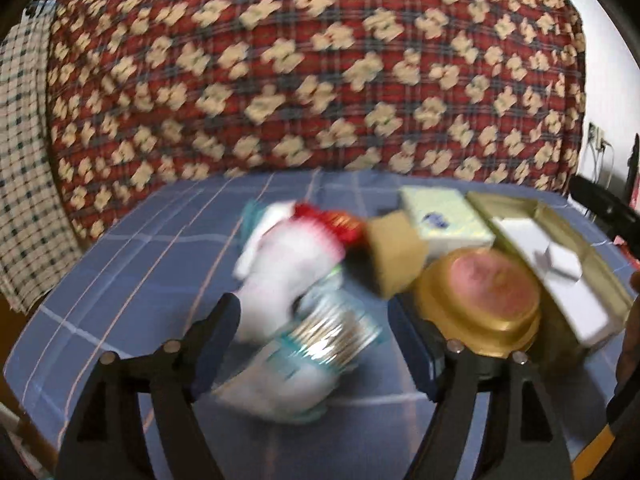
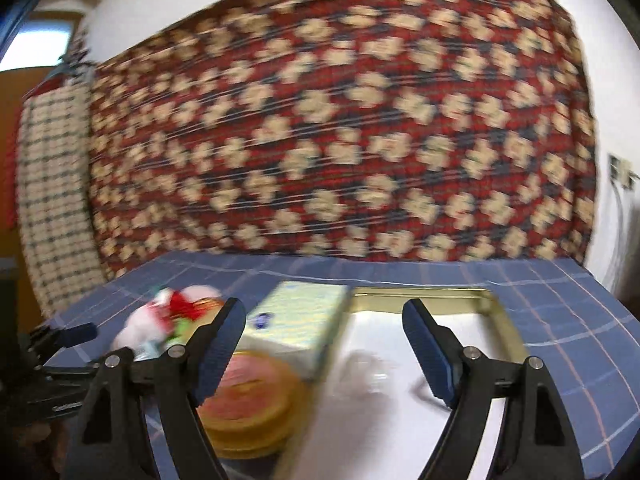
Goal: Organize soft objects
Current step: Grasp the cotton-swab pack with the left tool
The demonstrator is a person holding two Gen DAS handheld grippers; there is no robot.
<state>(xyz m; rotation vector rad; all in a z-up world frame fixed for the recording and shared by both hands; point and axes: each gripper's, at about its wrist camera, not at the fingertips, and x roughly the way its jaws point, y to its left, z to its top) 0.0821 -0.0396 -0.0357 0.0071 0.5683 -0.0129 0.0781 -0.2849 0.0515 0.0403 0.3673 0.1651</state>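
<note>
Nearest the left tongs (image 1: 314, 334), which stood wide with nothing pressed between the pads, lay a blurred white soft toy (image 1: 280, 276) with a red bow, resting on a shiny crinkled packet (image 1: 320, 344) on the blue checked tabletop (image 1: 120, 264). The toy sat just inside the gap without being gripped, so I judged that closing from there could catch the packet along with it, or nip only loose plush and let it slip.

The right tongs (image 2: 324, 346) were equally wide and empty, hovering over the gold tray (image 2: 500, 320) lined in white. A round gold tin (image 2: 248, 404) with a pink lid sat touching the tray's left side, and a hurried placement might knock it.

Further back stood a pale tissue pack (image 2: 296, 320) and, in the left view, a small brown box (image 1: 394, 248).

Counted: one toy, one packet, one tin, one tissue pack, one box, one tray. Behind hung a red patterned cloth (image 1: 320, 80).
</note>
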